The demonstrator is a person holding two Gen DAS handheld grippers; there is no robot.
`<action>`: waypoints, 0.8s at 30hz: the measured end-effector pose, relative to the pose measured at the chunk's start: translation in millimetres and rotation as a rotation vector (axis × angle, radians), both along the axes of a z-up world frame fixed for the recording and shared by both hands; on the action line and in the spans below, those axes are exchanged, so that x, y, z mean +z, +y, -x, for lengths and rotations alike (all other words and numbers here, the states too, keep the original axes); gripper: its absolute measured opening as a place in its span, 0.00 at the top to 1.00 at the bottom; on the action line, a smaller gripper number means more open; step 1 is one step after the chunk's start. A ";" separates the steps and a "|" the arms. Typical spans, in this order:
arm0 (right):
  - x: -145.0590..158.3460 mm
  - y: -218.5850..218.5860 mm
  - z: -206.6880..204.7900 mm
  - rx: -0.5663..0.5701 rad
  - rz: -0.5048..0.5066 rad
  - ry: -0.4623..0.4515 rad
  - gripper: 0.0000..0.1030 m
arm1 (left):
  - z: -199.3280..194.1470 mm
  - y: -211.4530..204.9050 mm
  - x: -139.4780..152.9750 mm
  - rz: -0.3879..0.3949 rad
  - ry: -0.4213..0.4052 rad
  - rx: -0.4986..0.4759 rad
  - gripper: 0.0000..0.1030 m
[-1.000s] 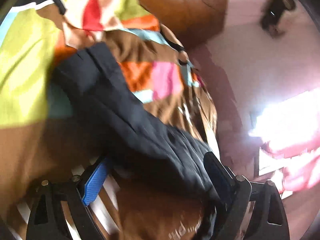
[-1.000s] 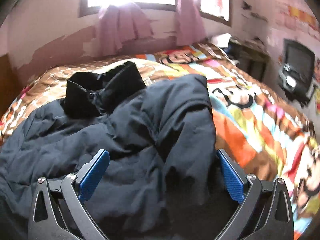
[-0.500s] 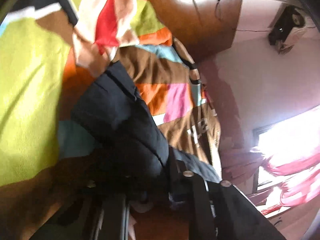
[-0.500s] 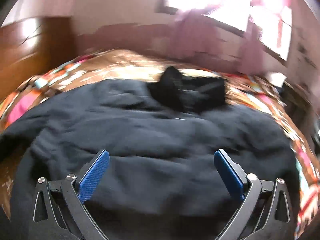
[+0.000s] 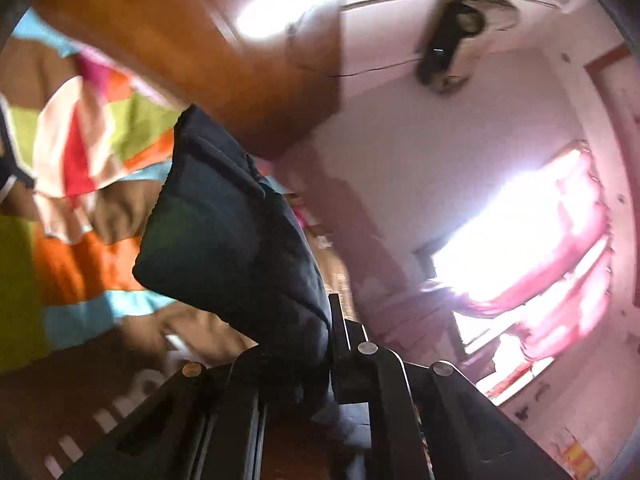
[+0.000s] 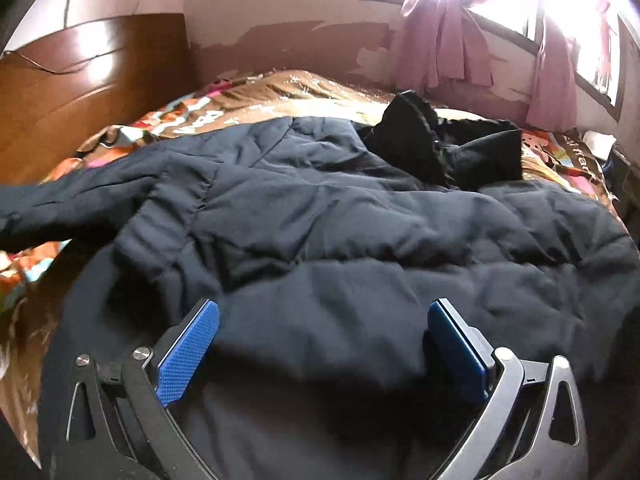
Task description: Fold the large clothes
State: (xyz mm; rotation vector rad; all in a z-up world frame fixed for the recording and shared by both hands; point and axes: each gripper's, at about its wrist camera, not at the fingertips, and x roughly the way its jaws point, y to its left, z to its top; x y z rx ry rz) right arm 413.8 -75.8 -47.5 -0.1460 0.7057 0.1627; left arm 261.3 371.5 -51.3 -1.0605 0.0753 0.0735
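A dark navy padded jacket [image 6: 340, 216] lies spread over the bed, its black furry collar [image 6: 436, 148] at the far side and one sleeve [image 6: 60, 204] stretching off to the left. In the left wrist view my left gripper [image 5: 320, 344] is shut on the end of that sleeve [image 5: 224, 232], which stands lifted above the bedspread. My right gripper [image 6: 320, 344] hovers open just over the jacket's near hem, blue pads [image 6: 188, 348] wide apart and the fabric bulging between them without being pinched.
A bright patchwork bedspread [image 5: 72, 184] covers the bed. The brown wooden headboard [image 6: 80, 92] stands at the left, a pink wall behind. Pink curtains [image 6: 444, 52] hang at the sunlit window [image 5: 520, 240]. Dark furniture sits off the bed's right edge [image 6: 624, 168].
My left gripper closed on the sleeve end and lifted it, tilting up toward the wall. My right gripper swung leftward across the jacket, staying open.
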 end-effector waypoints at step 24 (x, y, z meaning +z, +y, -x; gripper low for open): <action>78.8 -230.7 129.7 -0.086 -0.246 -0.266 0.01 | -76.7 -320.2 102.7 -0.504 -0.015 -0.761 0.92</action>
